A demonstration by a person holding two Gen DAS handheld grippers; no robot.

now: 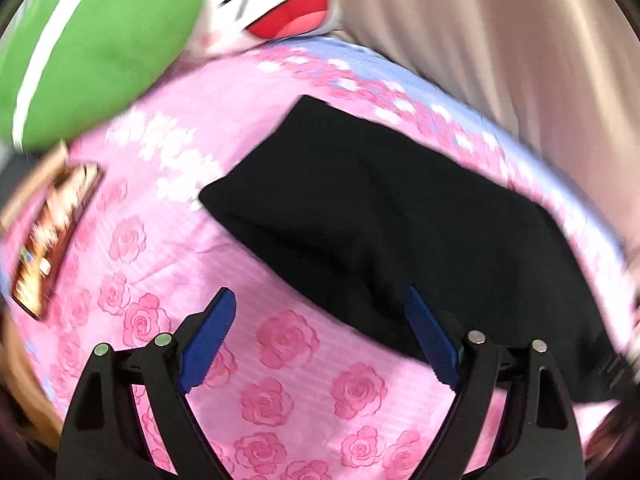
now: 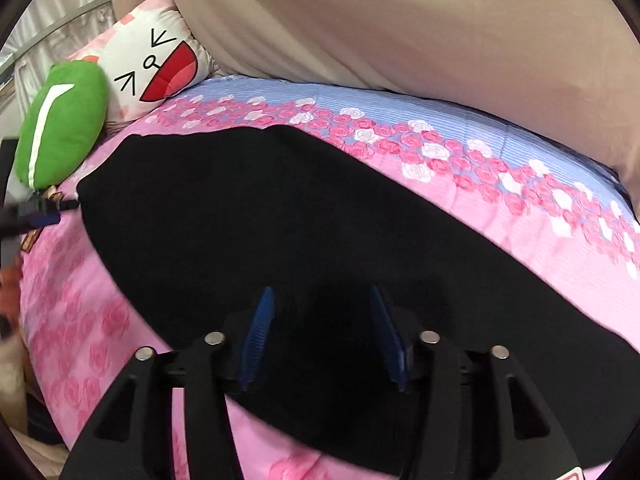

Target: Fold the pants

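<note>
The pants (image 1: 384,220), black and of a finely ribbed or knit-looking cloth, are laid as a folded, roughly rectangular slab on a pink bedsheet (image 1: 288,392) printed with roses. In the left wrist view, the left gripper (image 1: 320,300) is held above the sheet at the near edge of the pants, its blue ridged fingers (image 1: 208,340) spread wide apart with nothing between them; one finger is seen over bare sheet, the other over the black cloth. In the right wrist view, the right gripper (image 2: 320,296) is poised over the middle of the pants (image 2: 304,216), its jaws likewise parted and nothing clamped; whether the fingertips touch the cloth cannot be told. The left gripper (image 2: 38,214) is glimpsed there at the far left corner of the pants. A blue band with pink and white roses runs along the far side of the sheet. A green plush cushion (image 2: 60,124) and a white cushion with a cartoon face (image 2: 156,68) are set at the head of the bed, and beige draped fabric (image 2: 400,24) is seen behind it.
</note>
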